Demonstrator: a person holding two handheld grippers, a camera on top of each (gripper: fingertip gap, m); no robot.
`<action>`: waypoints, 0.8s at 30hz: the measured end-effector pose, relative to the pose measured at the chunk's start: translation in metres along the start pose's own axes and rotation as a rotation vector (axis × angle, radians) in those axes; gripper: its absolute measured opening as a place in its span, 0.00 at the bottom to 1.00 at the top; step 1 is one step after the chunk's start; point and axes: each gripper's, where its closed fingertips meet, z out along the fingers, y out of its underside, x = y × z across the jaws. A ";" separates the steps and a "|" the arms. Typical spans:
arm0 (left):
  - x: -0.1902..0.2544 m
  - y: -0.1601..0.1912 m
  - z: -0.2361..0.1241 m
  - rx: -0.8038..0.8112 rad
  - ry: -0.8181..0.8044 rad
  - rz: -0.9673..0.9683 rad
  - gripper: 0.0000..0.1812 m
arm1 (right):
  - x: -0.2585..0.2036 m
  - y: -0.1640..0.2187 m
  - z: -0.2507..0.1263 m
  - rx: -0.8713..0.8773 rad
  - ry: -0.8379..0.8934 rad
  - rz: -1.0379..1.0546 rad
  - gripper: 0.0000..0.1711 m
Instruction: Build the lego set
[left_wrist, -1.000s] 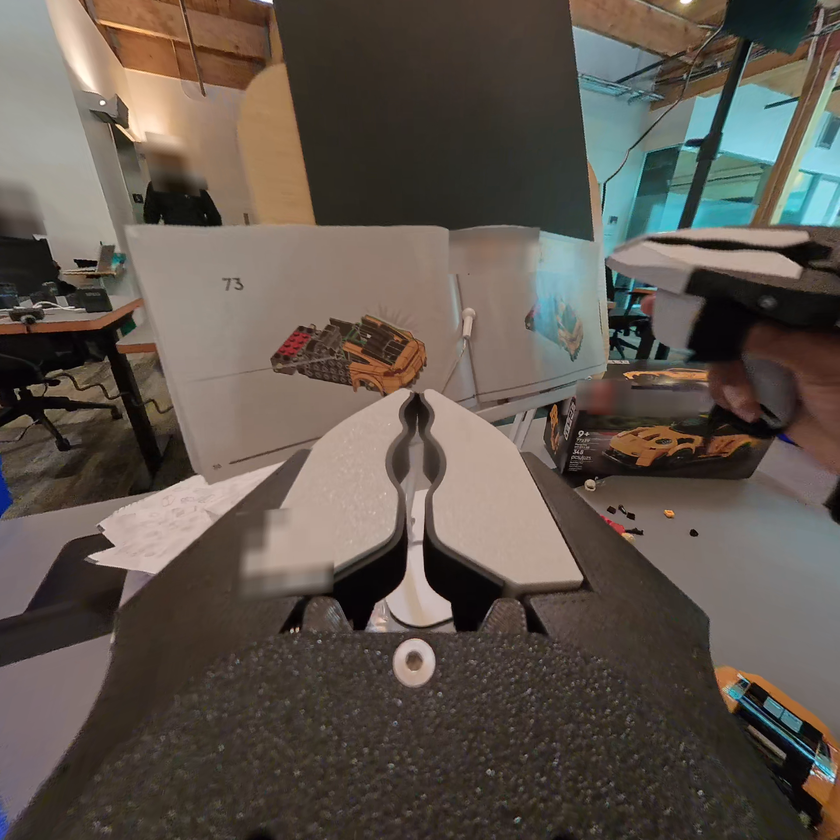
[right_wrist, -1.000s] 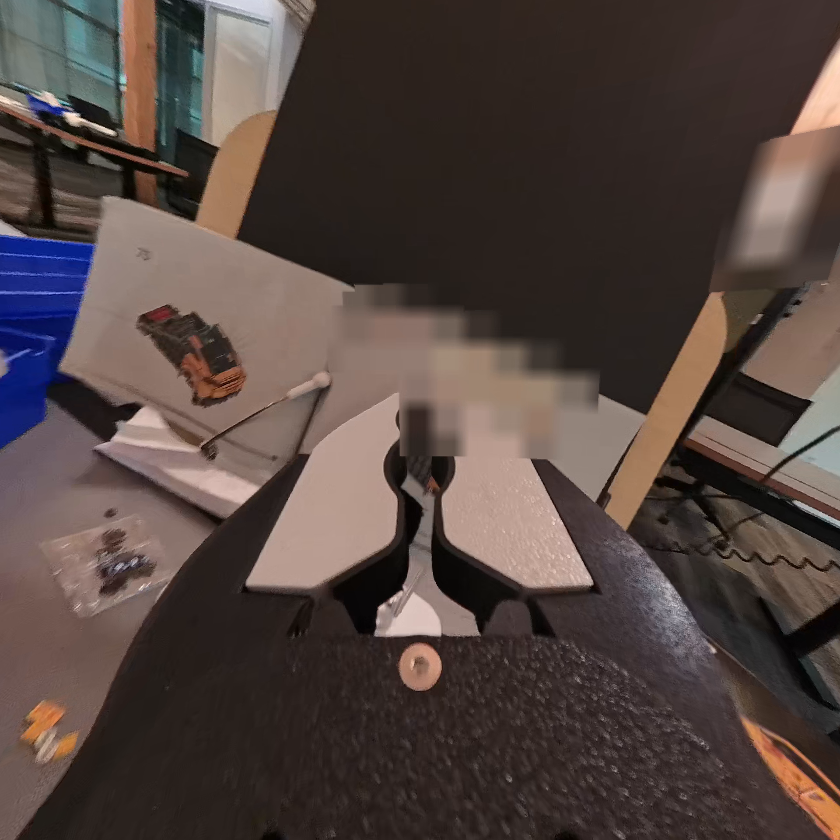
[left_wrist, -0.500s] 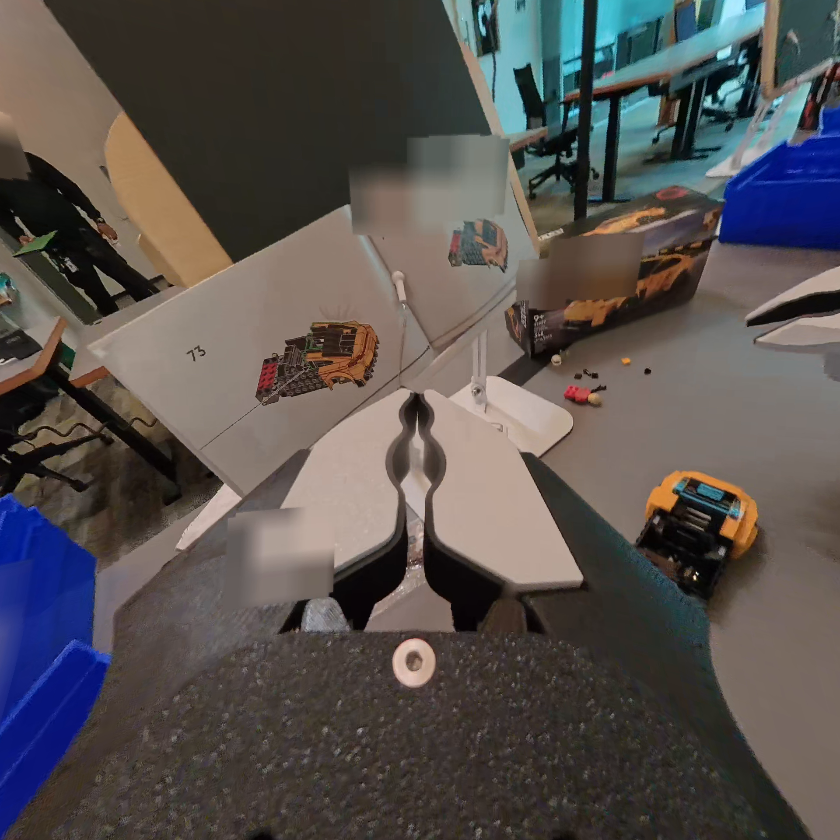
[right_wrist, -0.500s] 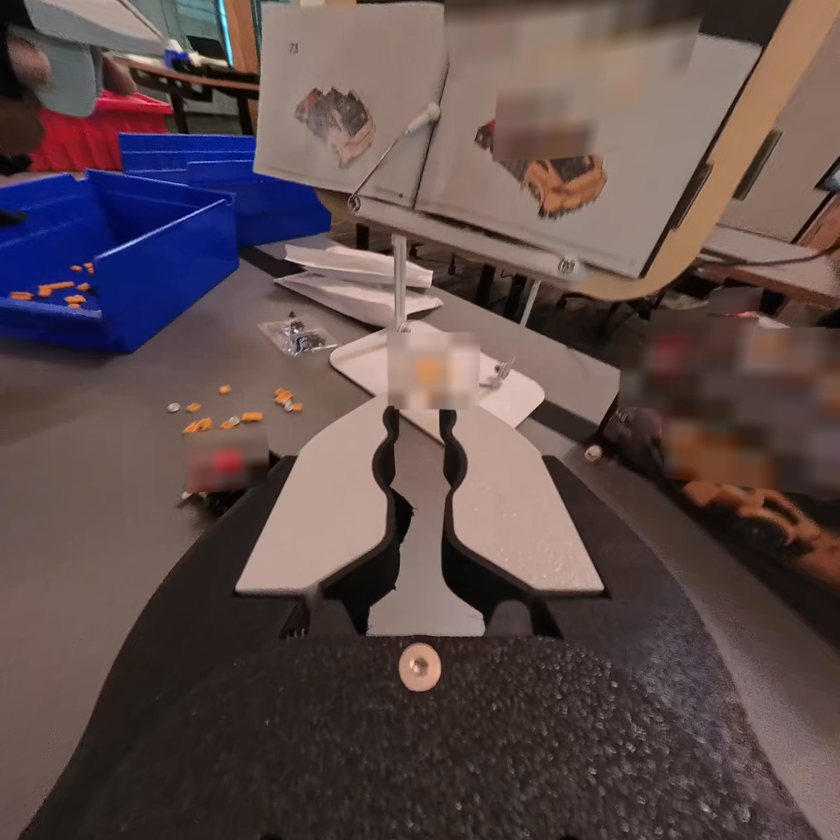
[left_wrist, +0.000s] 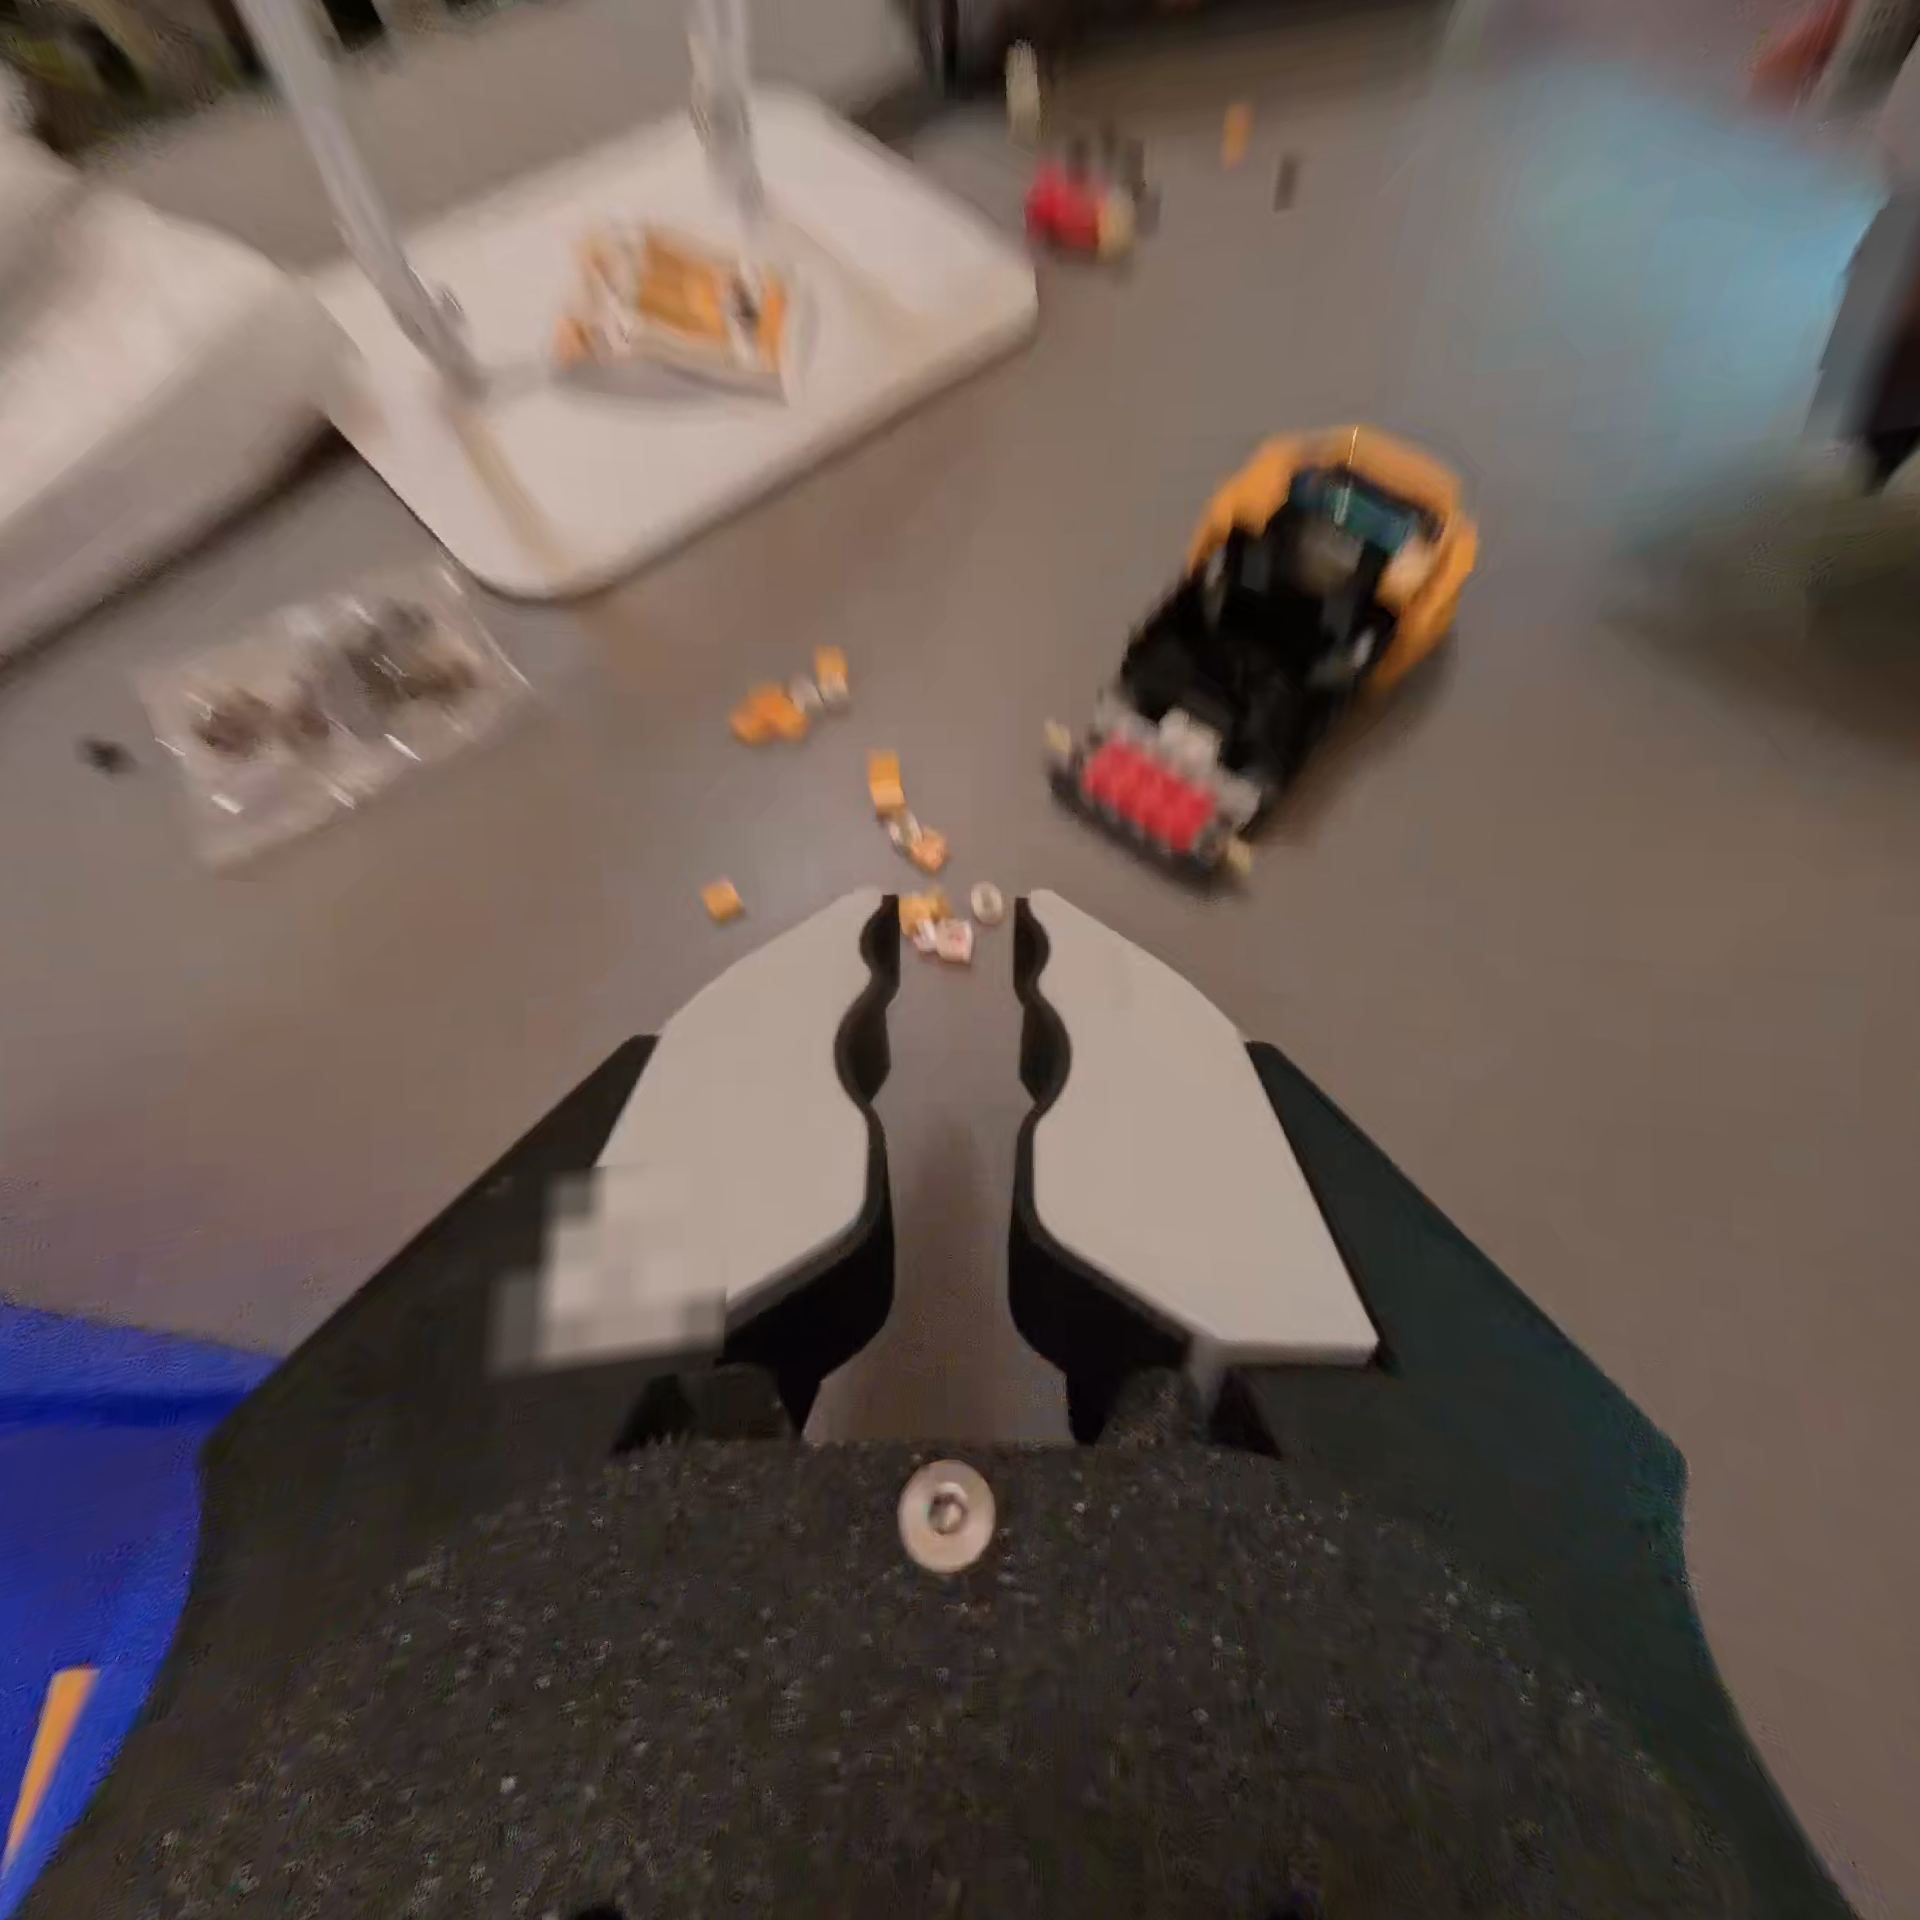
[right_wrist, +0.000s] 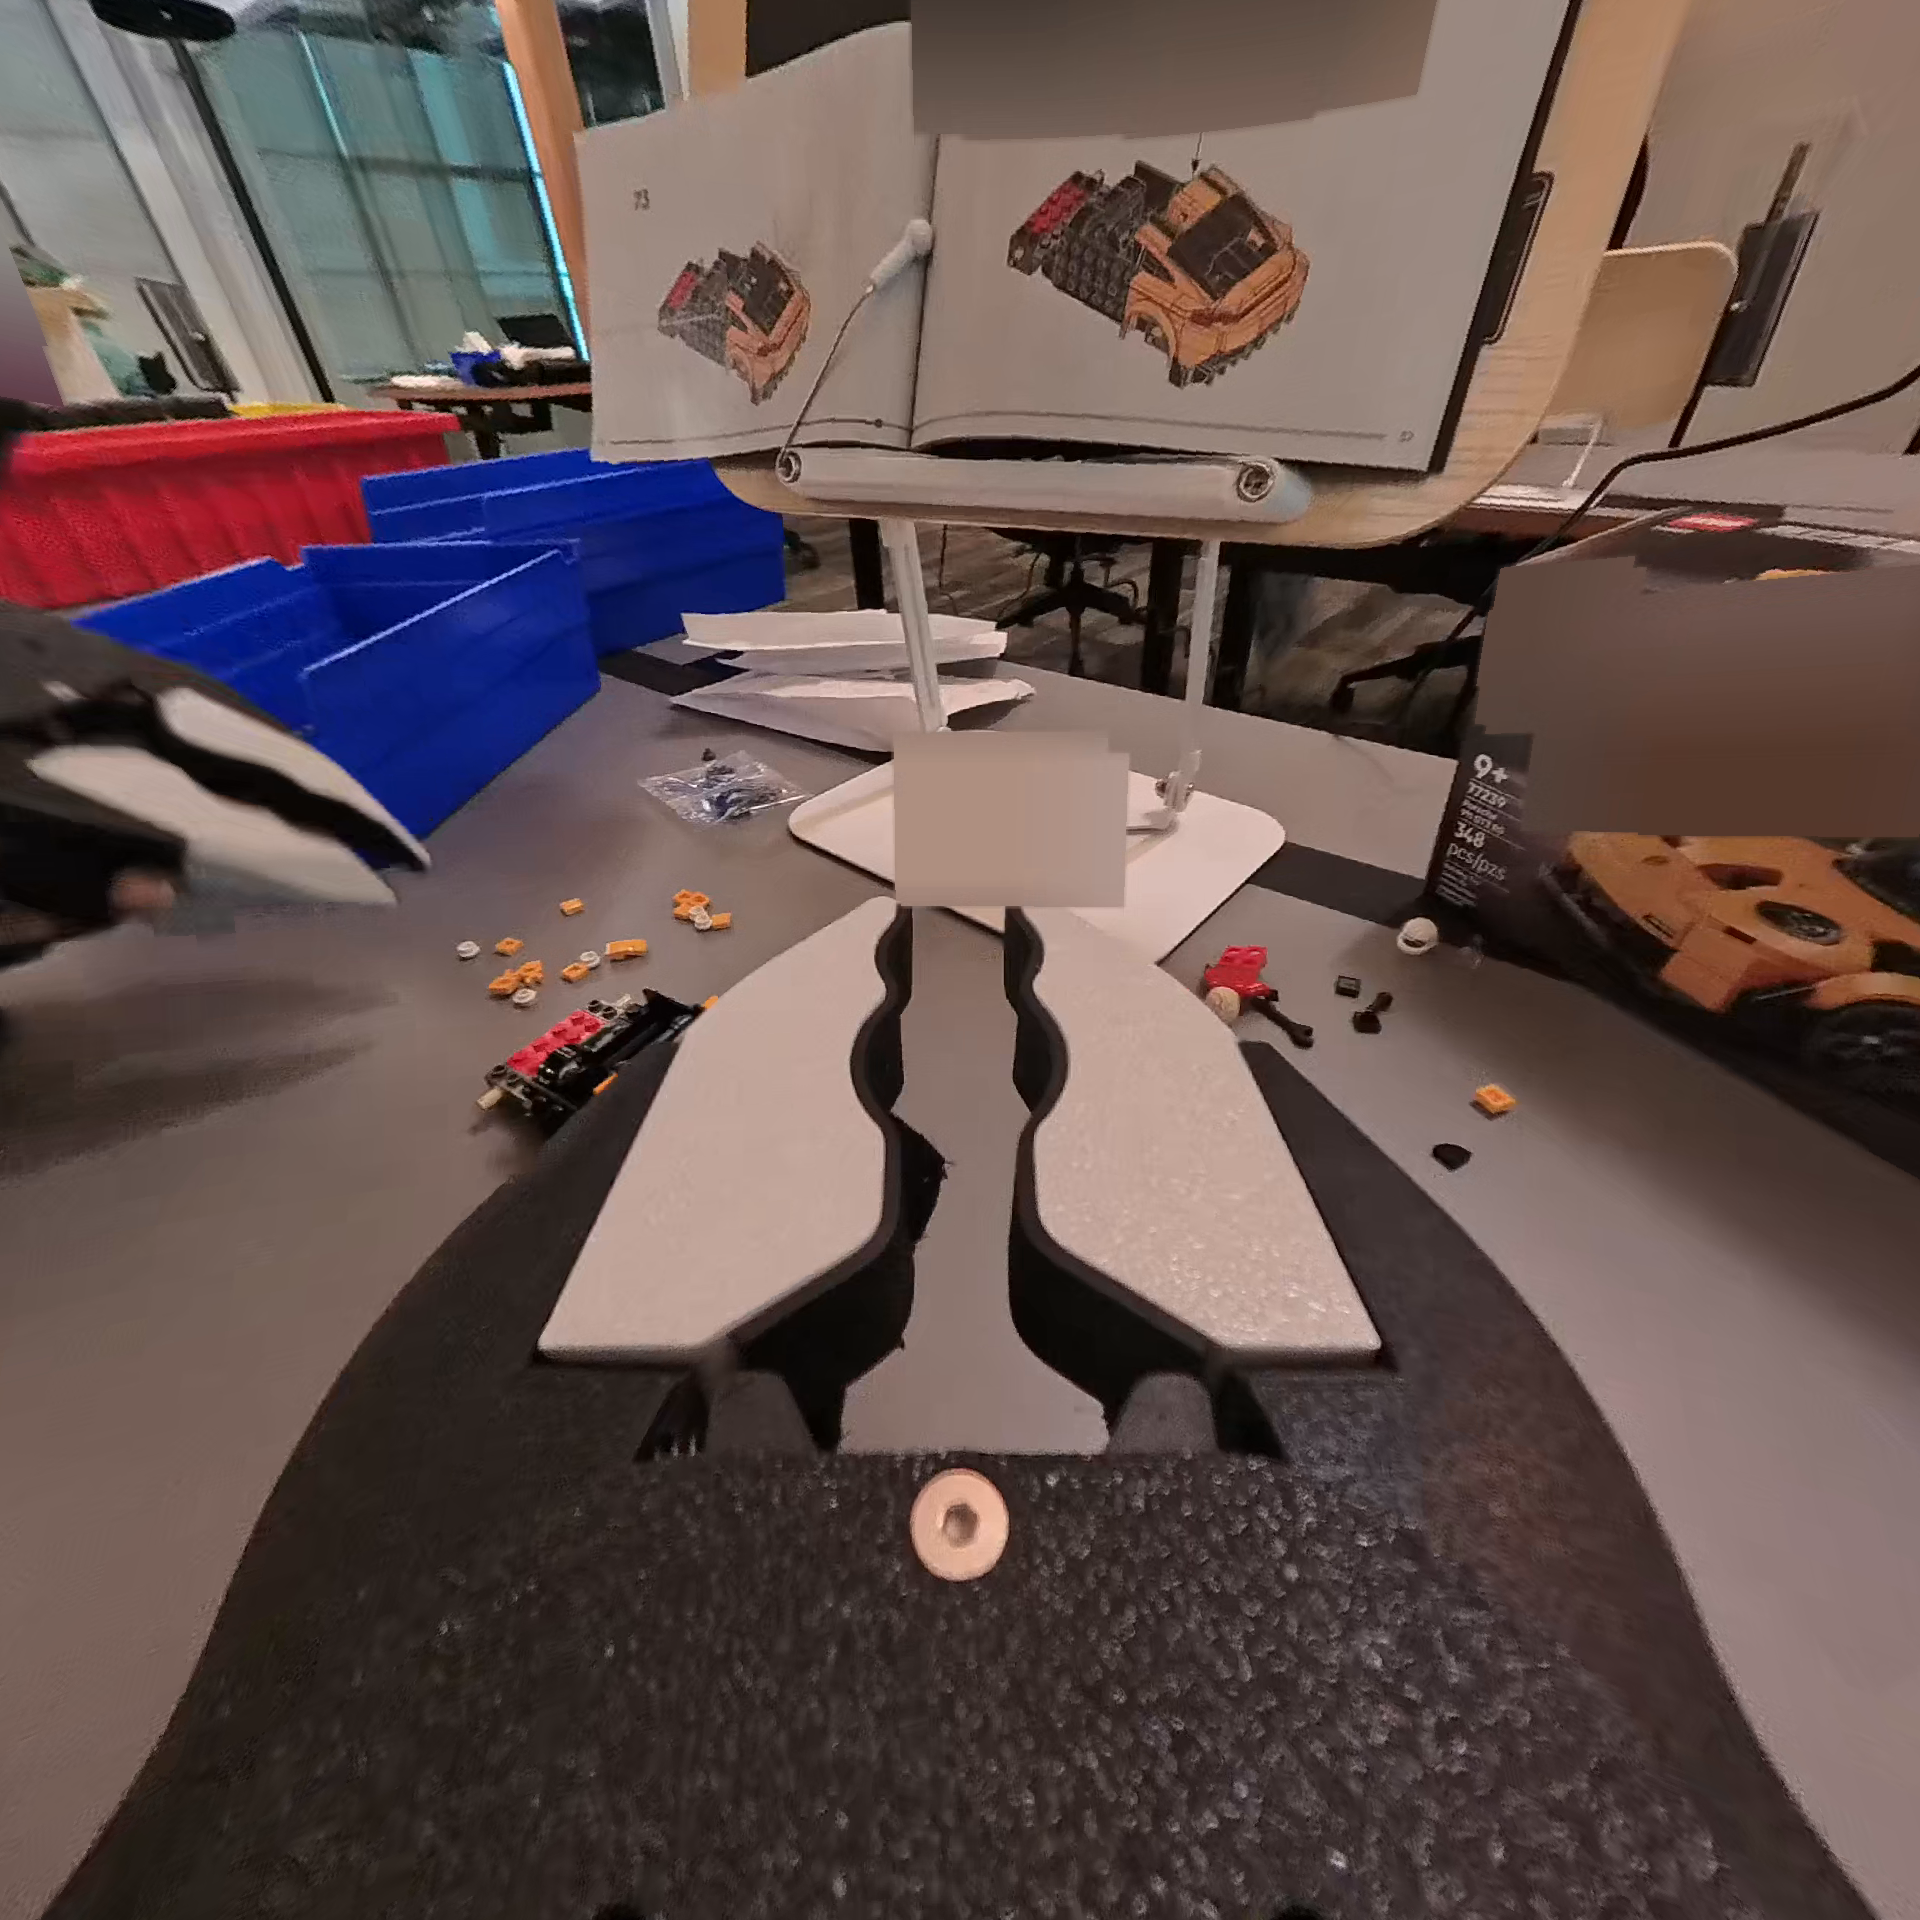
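The partly built orange and black car (left_wrist: 1278, 644), with red bricks at its near end, stands on the grey table (left_wrist: 1455, 1039). My left gripper (left_wrist: 951, 909) is open and empty, low over loose orange pieces (left_wrist: 914, 831), left of the car. This view is blurred. My right gripper (right_wrist: 954, 920) is open and empty above the table. Its left finger hides most of the car (right_wrist: 582, 1049). The loose orange pieces (right_wrist: 592, 956) lie beyond the car. The left gripper (right_wrist: 208, 810) shows at the left edge.
The open instruction booklet (right_wrist: 1039, 281) rests on a white stand (right_wrist: 1195, 862). A bag of dark parts (right_wrist: 722, 784) lies left of the stand's base. Blue bins (right_wrist: 447, 665) and a red bin (right_wrist: 208, 488) stand at the left. The set's box (right_wrist: 1714, 935) stands at the right, with small pieces (right_wrist: 1242, 977) near it. There is about 25 cm between the tips of the two grippers.
My left gripper has tipped down from the booklet to the table and opened. My right gripper has swung to face the table and opened from shut.
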 end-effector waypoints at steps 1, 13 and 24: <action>0.004 0.015 0.009 -0.081 0.004 0.020 0.13 | -0.001 -0.001 -0.001 0.003 -0.002 -0.004 0.10; 0.001 0.040 0.043 -0.289 -0.003 0.049 0.11 | -0.003 0.000 -0.003 -0.012 -0.018 -0.005 0.09; 0.043 0.016 0.024 -0.117 0.258 -0.089 0.03 | -0.029 0.028 0.005 -0.147 -0.154 -0.135 0.12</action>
